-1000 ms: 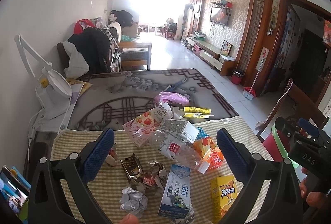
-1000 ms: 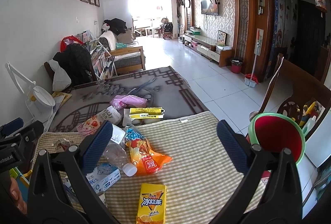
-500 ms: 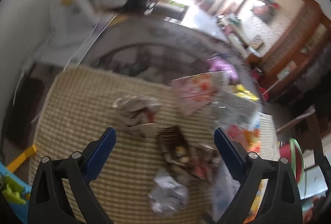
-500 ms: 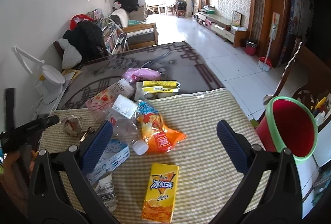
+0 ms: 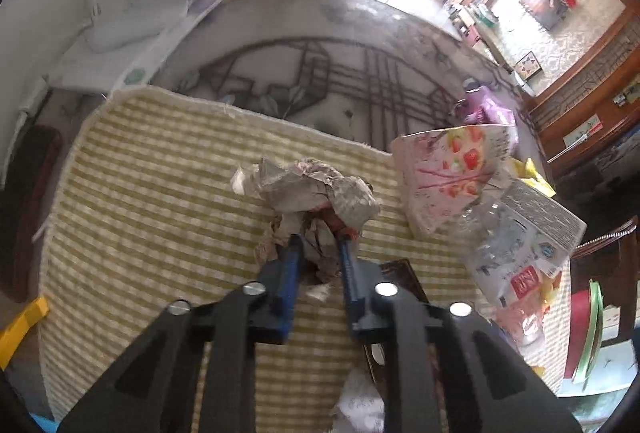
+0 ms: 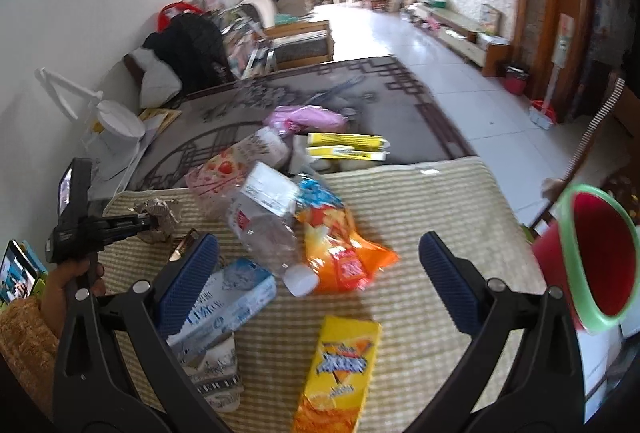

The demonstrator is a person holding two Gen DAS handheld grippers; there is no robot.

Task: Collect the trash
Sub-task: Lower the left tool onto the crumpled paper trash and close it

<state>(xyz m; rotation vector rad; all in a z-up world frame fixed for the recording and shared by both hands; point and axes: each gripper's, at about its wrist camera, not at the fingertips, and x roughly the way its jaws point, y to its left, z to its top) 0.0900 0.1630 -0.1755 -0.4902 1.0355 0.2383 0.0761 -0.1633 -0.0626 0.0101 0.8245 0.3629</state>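
A: Left gripper (image 5: 318,241): jaws drawn in narrow, pinching a crumpled paper wad (image 5: 308,189) that lies on the checked cloth (image 5: 152,201). The wad sits toward the cloth's far edge, with bare cloth to its left up to the frayed hem.

B: And the right gripper (image 6: 320,261)?

A: Jaws spread wide, nothing between them. It hangs over the cloth above a yellow drink carton (image 6: 340,373); an orange snack bag (image 6: 340,253) and a clear plastic bottle (image 6: 264,229) lie just beyond. Open cloth runs from there to the right edge, where a red bin with green rim (image 6: 588,257) stands beside the table.

B: Anything unclear?

A: Several points. In the left wrist view a dark wrapper (image 5: 404,273) is mostly hidden behind the jaw, and the lower part of the wad is masked by the fingers. A strawberry-print carton (image 5: 448,169) overlaps the bottle pile; I cannot tell which pieces touch. The bin is cut off at the frame edge. The person's hand (image 6: 68,289) on the left gripper shows only partly.
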